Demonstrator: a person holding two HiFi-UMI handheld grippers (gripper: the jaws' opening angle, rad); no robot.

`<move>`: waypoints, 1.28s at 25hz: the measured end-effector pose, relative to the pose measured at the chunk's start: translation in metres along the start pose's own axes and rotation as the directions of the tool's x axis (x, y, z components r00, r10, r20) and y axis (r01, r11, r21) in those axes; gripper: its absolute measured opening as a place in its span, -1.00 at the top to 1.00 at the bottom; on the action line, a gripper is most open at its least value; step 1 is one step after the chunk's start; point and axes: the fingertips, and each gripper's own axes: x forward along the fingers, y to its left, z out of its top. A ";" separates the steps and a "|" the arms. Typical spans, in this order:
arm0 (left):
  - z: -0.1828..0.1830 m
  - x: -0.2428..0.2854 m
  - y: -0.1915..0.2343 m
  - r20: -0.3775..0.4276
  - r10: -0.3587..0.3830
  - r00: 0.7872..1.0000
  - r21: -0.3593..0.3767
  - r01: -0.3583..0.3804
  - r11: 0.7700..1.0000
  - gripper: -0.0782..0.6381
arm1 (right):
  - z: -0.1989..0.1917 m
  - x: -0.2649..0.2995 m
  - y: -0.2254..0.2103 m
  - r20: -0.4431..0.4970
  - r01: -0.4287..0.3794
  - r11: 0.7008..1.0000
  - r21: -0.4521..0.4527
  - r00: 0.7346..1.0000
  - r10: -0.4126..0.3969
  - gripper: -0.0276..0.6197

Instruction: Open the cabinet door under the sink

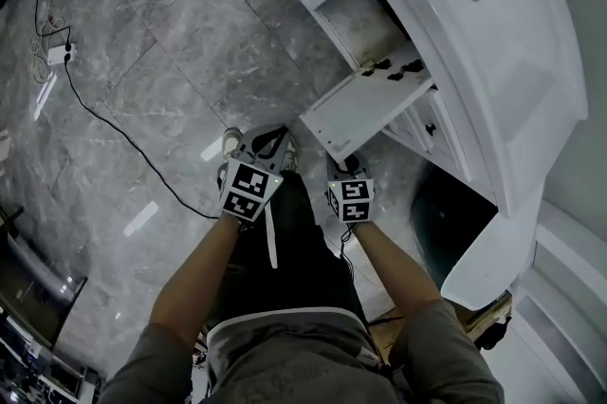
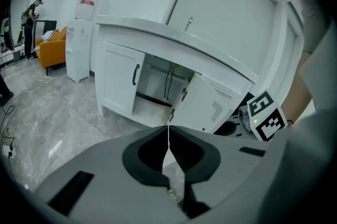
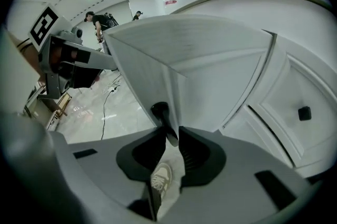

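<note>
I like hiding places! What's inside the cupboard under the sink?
Inside the cupboard are thin dark pipes hanging down at the back and a bare bottom shelf. The part behind the closed door is covered, so I can't tell what's there.

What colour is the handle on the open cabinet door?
The handle is black. The right gripper view shows it best.

In head view the open cabinet door [image 1: 365,113] hides its own handle [image 3: 160,110].
</note>
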 end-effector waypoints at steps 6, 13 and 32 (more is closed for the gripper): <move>0.011 -0.005 -0.003 -0.010 -0.015 1.000 0.005 0.015 1.000 0.73 | -0.002 -0.006 0.000 -0.060 0.094 0.987 0.128 0.994 -0.087 0.63; 0.027 -0.031 -0.009 -0.021 -0.006 1.000 0.019 0.007 1.000 0.73 | 0.007 -0.030 -0.007 -0.100 0.143 0.976 0.165 0.987 -0.128 0.50; 0.141 -0.110 -0.064 0.049 -0.023 0.999 0.139 0.016 0.990 0.73 | 0.151 -0.160 0.014 0.086 0.095 0.995 0.011 0.992 -0.095 0.70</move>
